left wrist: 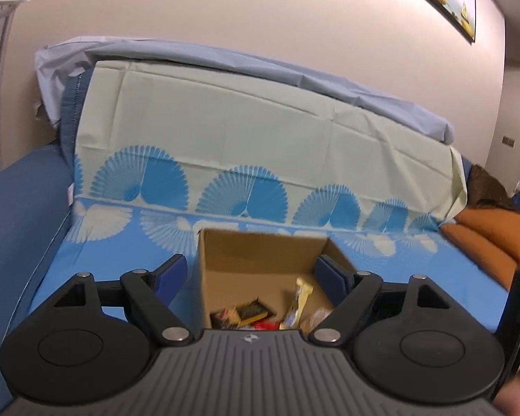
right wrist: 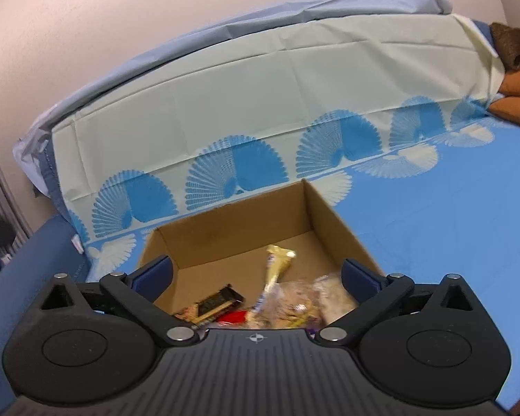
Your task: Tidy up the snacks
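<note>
An open cardboard box (left wrist: pixel 260 253) stands on the blue patterned cloth and also shows in the right wrist view (right wrist: pixel 232 239). Several snacks lie in its near part: a yellow wrapped bar (left wrist: pixel 300 298) (right wrist: pixel 277 267), a dark bar (left wrist: pixel 251 310) (right wrist: pixel 218 301), a red packet (left wrist: pixel 265 326) (right wrist: pixel 232 317) and clear bags of pale snacks (right wrist: pixel 315 301). My left gripper (left wrist: pixel 254 277) is open and empty above the box's near side. My right gripper (right wrist: pixel 258 275) is open and empty, its fingers spread over the box.
The cloth (right wrist: pixel 450 225) covers a sofa seat and backrest (left wrist: pixel 225 131). A blue armrest (left wrist: pixel 17 208) is at the left. Orange cushions (left wrist: pixel 488 239) lie at the right. The wall is behind the sofa.
</note>
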A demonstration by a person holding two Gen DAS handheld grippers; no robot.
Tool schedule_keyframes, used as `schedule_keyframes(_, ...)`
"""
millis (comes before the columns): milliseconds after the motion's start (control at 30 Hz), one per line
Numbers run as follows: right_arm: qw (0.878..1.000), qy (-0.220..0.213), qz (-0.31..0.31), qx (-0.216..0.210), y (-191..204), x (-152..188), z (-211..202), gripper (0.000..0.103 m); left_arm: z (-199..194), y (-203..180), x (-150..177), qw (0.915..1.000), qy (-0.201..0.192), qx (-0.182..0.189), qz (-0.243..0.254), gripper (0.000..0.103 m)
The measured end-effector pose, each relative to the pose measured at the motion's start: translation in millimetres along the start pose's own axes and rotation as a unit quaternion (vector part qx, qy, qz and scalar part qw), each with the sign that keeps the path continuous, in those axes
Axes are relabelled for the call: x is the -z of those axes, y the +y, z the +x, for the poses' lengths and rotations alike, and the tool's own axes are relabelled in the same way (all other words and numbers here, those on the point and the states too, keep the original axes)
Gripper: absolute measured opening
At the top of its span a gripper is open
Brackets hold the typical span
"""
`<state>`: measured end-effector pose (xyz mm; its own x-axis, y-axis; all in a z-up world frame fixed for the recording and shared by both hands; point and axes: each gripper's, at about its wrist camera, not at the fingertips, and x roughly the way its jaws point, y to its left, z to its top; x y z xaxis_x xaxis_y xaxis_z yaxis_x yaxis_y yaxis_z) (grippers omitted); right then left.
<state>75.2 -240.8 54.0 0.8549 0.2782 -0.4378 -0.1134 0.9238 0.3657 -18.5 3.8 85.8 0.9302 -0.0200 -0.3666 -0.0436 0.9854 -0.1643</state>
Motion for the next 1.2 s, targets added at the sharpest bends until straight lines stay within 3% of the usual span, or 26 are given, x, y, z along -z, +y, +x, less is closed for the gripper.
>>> schedule_keyframes(233, 0.998, 0.041, -0.047, 0.032, -7, -9, -43, 0.102, -10, 3, 38, 0.9976, 0.061, -0.008, -0.033, 0.092)
schedule_keyframes(367, 0.994, 0.048, -0.088, 0.042, -13, 13, -66, 0.102, -6, 2, 59, 0.9947, 0.094, -0.019, -0.037, 0.096)
schedule_keyframes(467, 0.994, 0.065, -0.072, 0.043, -20, 31, -72, 0.102, -3, 0, 71, 0.9922, 0.115, -0.040, -0.029, 0.102)
schedule_keyframes(867, 0.990, 0.066, -0.121, 0.032, -4, 41, -72, 0.102, 8, -3, 90, 0.9857, 0.159, -0.051, -0.022, 0.103)
schedule_keyframes(1200, 0.988, 0.071, -0.139, 0.021, 2, 44, -70, 0.102, 12, -13, 95, 0.9847, 0.164, -0.059, -0.008, 0.103)
